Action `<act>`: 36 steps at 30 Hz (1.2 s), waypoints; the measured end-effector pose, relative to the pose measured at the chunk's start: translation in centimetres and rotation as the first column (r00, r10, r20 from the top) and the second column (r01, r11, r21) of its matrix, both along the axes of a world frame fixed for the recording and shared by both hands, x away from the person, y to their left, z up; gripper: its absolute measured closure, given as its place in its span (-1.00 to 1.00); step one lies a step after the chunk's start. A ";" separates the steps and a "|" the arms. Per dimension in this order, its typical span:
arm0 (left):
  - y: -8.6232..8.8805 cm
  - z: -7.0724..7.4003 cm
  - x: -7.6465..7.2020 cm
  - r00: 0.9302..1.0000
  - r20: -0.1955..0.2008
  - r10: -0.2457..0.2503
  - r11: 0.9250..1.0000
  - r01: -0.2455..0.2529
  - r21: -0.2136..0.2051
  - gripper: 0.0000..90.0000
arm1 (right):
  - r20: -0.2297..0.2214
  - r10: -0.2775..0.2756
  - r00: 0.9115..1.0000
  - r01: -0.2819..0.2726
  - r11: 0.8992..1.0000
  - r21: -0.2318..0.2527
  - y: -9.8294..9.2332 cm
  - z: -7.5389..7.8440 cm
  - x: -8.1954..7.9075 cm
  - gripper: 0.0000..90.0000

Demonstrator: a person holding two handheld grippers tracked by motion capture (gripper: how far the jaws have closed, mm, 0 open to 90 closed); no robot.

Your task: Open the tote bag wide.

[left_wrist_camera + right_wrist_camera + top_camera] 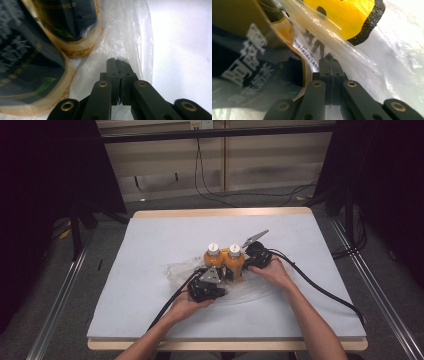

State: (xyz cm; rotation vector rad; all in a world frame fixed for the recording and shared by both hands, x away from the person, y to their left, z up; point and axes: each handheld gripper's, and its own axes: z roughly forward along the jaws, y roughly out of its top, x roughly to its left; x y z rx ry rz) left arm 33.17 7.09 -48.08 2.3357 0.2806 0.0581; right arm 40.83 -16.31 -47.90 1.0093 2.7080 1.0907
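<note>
On the white-covered table (150, 270): both grippers clamped on a clear plastic bag around two orange bottles.

Nearest the person, the left gripper (214, 279) sits at the near-left edge of the plastic bag (180, 270), held in the left hand (192, 302); in the left gripper view its jaws are pressed together with a fold of the film (125, 45) pinched between them. Just beyond stand the two bottles, left bottle (212, 260) and right bottle (234, 261), upright, touching side by side, white caps up, dark labels. The right gripper (248, 256) is at the right bottle's far-right side, held in the right hand (272, 270); its jaws are likewise clenched on the film (352, 57) beside the label. Farther back: table edge, floor, loose cables (210, 190).
</note>
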 end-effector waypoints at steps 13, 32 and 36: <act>0.0 -0.2 -1.3 0.998 -0.043 -0.055 0.998 0.054 -0.035 1.00 | 0.027 -0.044 0.999 0.045 0.999 -0.018 0.9 0.0 1.9 1.00; -0.8 0.0 -1.8 0.992 -0.054 -0.118 0.993 0.117 -0.026 1.00 | 0.045 -0.101 0.994 0.101 0.995 -0.003 1.5 -0.3 3.2 1.00; -0.8 0.1 -2.3 0.989 -0.056 -0.137 0.991 0.136 -0.014 1.00 | 0.035 -0.123 0.992 0.123 0.992 0.005 1.6 -0.3 3.7 1.00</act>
